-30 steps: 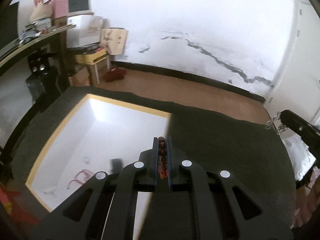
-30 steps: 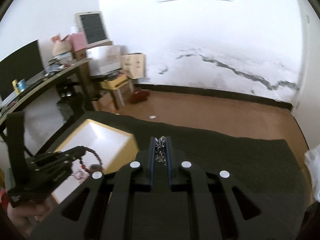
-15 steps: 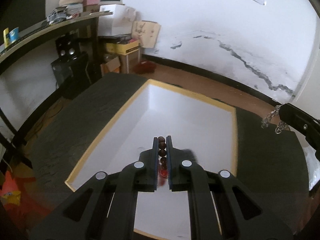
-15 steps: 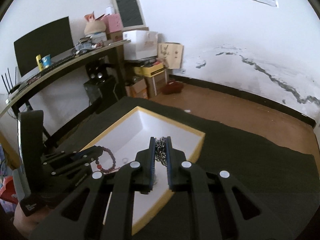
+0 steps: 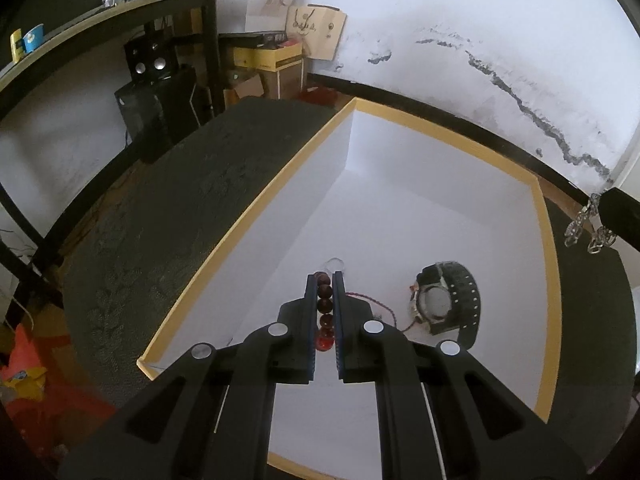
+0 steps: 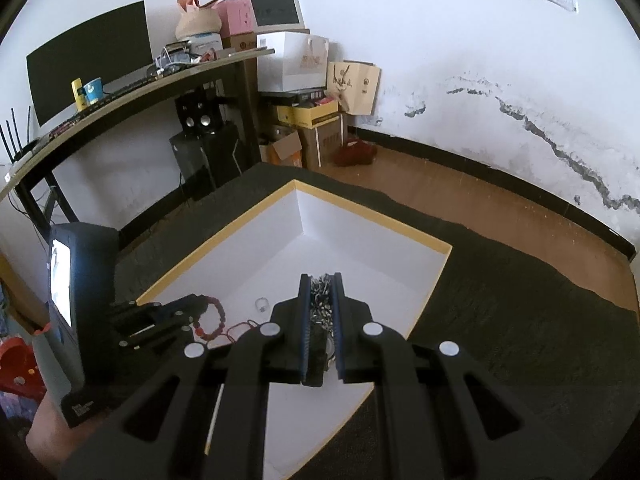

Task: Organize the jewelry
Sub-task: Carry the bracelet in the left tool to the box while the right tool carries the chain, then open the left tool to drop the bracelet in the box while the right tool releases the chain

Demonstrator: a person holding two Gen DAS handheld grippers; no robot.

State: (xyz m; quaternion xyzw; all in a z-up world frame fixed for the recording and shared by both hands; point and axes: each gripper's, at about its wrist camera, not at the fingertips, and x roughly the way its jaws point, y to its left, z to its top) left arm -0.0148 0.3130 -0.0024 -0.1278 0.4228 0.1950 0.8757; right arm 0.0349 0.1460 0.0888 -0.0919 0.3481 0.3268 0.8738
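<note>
The left gripper pinches a bracelet of round, glossy dark-red beads above the white, yellow-rimmed box. The right gripper clamps a bunched silver link chain over the same box. Inside lie a black ridged-strap watch, partly hidden, and a thin clear ring.

Two grippers over the white box, each holding jewelry

The right gripper clamps a silver chain above the yellow-rimmed white box. At the box's left edge, the left gripper pinches a red bead bracelet. A small ring lies on the box floor between them, near a red cord.
</note>
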